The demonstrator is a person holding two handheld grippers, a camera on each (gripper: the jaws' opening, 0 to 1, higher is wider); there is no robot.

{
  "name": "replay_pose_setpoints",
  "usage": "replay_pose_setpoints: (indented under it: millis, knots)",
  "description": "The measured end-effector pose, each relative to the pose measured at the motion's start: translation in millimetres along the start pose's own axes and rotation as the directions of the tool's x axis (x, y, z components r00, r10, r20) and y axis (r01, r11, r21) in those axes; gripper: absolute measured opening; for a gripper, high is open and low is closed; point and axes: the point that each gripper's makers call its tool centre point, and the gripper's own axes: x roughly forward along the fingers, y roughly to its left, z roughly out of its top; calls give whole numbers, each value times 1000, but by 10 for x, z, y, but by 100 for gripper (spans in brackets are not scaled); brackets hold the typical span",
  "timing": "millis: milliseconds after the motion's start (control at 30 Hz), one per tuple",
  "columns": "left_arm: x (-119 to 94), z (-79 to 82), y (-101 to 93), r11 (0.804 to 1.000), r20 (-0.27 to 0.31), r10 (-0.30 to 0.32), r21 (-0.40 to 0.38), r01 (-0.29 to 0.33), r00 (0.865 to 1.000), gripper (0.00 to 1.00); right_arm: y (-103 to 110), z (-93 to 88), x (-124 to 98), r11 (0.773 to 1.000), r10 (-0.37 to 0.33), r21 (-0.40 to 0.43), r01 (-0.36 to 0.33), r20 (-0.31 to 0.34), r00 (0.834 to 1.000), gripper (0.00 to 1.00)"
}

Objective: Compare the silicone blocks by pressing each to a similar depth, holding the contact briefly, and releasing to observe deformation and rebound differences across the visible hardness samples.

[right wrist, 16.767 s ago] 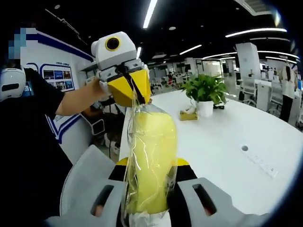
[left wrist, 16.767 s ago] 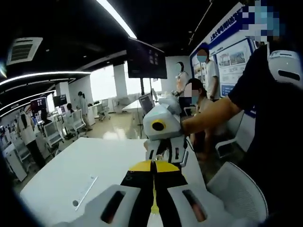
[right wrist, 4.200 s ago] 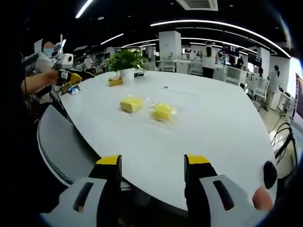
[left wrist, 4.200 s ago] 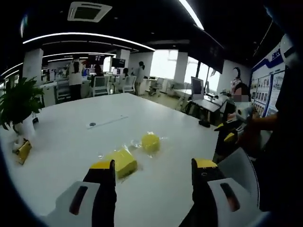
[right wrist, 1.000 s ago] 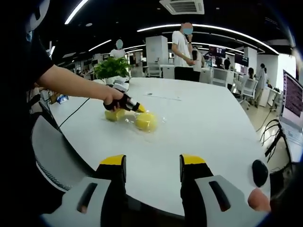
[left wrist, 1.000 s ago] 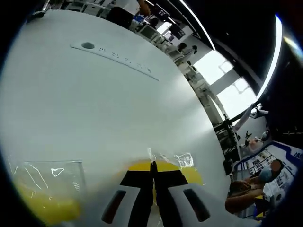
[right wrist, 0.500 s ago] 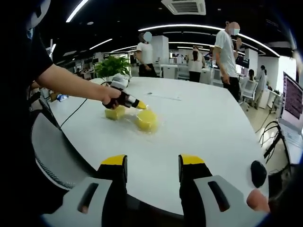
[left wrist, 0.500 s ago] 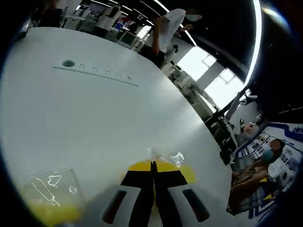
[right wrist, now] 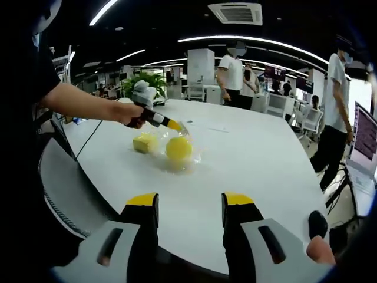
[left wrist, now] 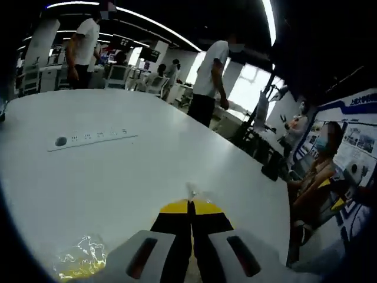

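Silicone blocks (right wrist: 178,148), two yellow bagged samples, are lying on the tabletop (right wrist: 253,159) ahead of the right gripper (right wrist: 189,206), whose jaws are standing apart. Left gripper (left wrist: 189,207) is hovering just above them, jaws together, pinching clear bag film (left wrist: 192,191).

Two yellow silicone blocks (right wrist: 162,146) — in clear bags, side by side on table

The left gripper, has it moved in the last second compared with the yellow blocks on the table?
Yes. In the right gripper view the left gripper has lifted off the bagged yellow block it was pressing and now hangs above it, its closed tips pinching the bag's clear plastic.
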Motion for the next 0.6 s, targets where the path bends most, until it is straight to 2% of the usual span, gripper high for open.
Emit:
replay_pose_setpoints:
  millis: [233, 400, 467, 600]
  knots:
    - [-236, 123, -171, 994, 17, -11, 112, 9, 1000, 0, 93, 102, 5, 999, 20, -26, -19, 23, 1000, 38]
    - [-463, 285, -275, 971, 26, -22, 237, 15, 999, 0, 182, 120, -21, 998, 36, -47, -35, 32, 999, 38]
    - [-560, 326, -302, 970, 27, -19, 244, 12, 999, 0, 192, 108, -35, 998, 41, -59, -39, 31, 999, 38]
    - [-769, 435, -288, 954, 36, 12, 298, -22, 999, 0, 236, 119, -42, 996, 54, -74, -51, 38, 998, 38]
